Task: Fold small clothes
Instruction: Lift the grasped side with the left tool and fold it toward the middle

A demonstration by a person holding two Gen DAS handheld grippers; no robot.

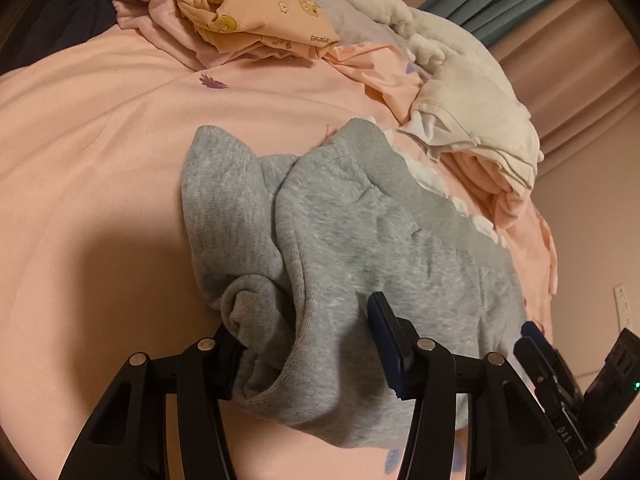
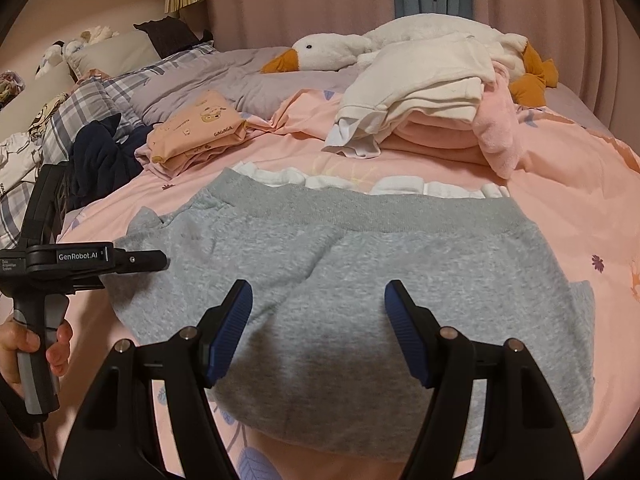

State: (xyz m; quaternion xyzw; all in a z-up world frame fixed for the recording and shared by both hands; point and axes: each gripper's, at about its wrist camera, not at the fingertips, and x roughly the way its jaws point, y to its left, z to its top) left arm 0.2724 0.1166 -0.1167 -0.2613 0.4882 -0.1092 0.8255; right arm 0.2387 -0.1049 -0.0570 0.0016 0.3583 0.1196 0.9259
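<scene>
The grey sweatshirt [image 2: 352, 280] lies spread on the pink bed cover [image 1: 100, 140], hem band away from the right camera, w/ a white frilled edge [image 2: 400, 186] peeking out behind it. The left gripper [image 1: 312, 344] has its jaws wide apart around the bunched sleeve [image 1: 256, 312]; one pad touches the cloth but nothing is pinched yet, probably to take the sleeve & fold it inward. The right gripper [image 2: 318, 332] hovers above the body part, jaws released, holding nothing. Folded orange clothes [image 2: 200, 128] show the print "GAGAGA". The left handle reads "GenRobot.AI". A goose plush [image 2: 328, 50] lies behind.
</scene>
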